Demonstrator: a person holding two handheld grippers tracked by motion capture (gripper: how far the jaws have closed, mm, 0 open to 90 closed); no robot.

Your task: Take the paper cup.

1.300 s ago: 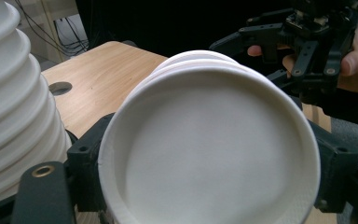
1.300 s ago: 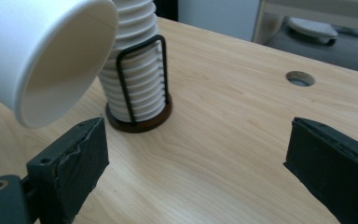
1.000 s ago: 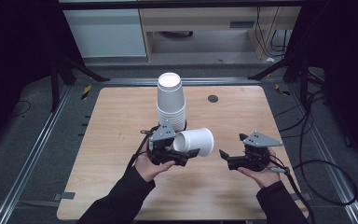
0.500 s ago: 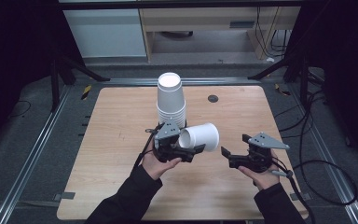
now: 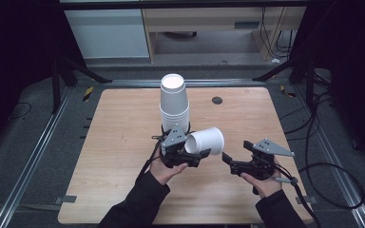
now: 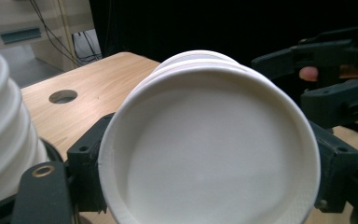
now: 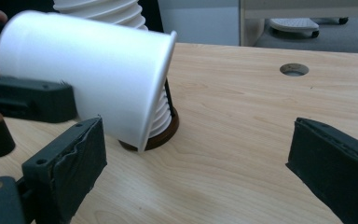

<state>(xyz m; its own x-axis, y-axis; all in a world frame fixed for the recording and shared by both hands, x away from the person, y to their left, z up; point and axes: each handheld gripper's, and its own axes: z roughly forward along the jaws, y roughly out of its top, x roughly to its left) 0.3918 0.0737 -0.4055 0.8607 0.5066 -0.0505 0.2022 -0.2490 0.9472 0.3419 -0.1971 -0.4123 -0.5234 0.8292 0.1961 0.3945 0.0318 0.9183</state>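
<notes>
White paper cup, tipped sideways over mid-counter before the cup stack, clamped in left gripper jaws, rim presented to right gripper, jaws wide, apparently for handover.

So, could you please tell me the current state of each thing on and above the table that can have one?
Left gripper: shut on the single cup.
Right gripper: open, holding nothing.
Single cup: lifted off the table, tipped on its side, mouth towards the right gripper.
Cup stack: upside down, nested, standing on a dark round base.
Table: bare wood, with a small round hole near its far edge.
</notes>
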